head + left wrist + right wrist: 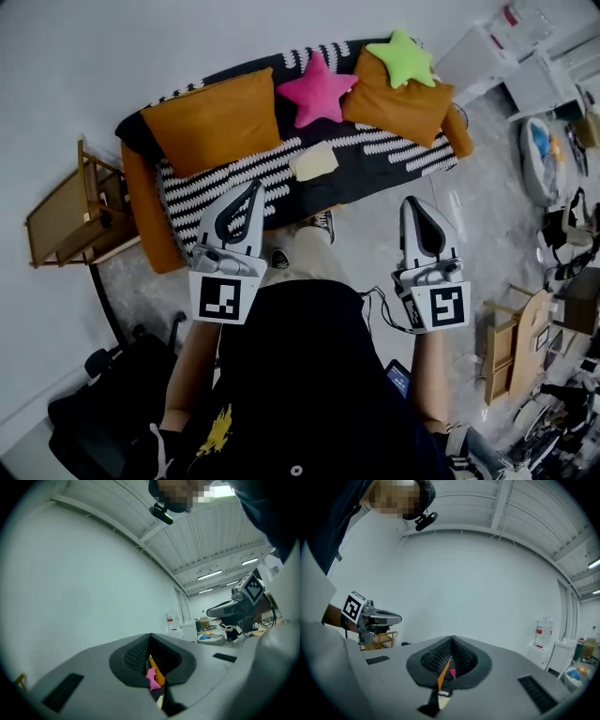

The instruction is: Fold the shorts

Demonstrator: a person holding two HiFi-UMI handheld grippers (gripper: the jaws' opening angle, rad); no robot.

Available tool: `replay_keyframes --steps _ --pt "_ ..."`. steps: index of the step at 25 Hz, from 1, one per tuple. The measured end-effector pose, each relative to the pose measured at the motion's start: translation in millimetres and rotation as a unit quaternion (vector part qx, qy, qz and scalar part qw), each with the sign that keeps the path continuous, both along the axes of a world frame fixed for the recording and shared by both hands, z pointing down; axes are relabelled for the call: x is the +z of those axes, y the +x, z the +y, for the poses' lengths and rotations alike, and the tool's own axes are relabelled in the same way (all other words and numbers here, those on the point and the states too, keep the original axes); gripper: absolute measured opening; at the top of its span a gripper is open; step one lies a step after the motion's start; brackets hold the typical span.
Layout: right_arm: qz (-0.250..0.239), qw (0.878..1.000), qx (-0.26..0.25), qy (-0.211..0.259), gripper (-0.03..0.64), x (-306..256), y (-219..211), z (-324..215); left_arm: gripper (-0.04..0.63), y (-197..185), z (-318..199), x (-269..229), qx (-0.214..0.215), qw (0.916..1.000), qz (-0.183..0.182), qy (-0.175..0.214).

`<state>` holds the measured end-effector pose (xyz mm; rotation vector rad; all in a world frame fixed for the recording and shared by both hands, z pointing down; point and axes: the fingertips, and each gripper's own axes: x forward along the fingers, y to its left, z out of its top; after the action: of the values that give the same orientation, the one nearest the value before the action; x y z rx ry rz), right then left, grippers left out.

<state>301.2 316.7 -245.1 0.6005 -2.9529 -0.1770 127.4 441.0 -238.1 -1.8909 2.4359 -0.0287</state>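
Our left tool (253, 187) was fully closed, its two jaws meeting with nothing between them; through the thin slit at their base we saw only slivers of the pillows beyond. Our right tool (413, 202) was closed the same way and also held nothing. Neither touched anything.

We held both tools out in front of us, roughly level and pointing at the sofa (217, 184), side by side but well apart, with a bare forearm behind each marker cube (227, 298).

The shorts (314, 161) lay as a pale bundle on the sofa's striped seat, near the middle of its front edge and ahead of the gap between the tools. Behind them a pink star pillow (317, 89) sat between two orange cushions (214, 122), and a green star pillow (403, 58) rested on the right one.

A strip of bare floor (370, 248) lay between us and the sofa's front. A wooden rack (70, 211) stood off its left end.
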Motion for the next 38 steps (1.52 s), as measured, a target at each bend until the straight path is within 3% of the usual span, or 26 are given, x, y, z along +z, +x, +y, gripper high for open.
replay_keyframes --steps 16,31,35,38 --pt "0.011 1.0 -0.002 0.003 0.014 -0.1 -19.3 -4.1 0.012 -19.3 1.0 -1.1 -0.004 1.0 0.007 0.004" --pt "0.013 0.999 0.035 -0.031 0.014 5.0 -5.6 -17.4 0.012 -19.9 -0.3 17.7 0.018 0.9995 0.013 -0.023" --pt "0.018 0.998 0.043 -0.039 0.015 8.1 -17.6 -19.5 0.012 -30.1 -2.4 28.3 0.021 0.999 0.021 -0.032" --pt "0.032 0.998 0.021 -0.052 0.015 24.6 -37.8 -4.6 0.012 -44.5 9.1 34.3 0.009 0.9984 0.032 -0.045"
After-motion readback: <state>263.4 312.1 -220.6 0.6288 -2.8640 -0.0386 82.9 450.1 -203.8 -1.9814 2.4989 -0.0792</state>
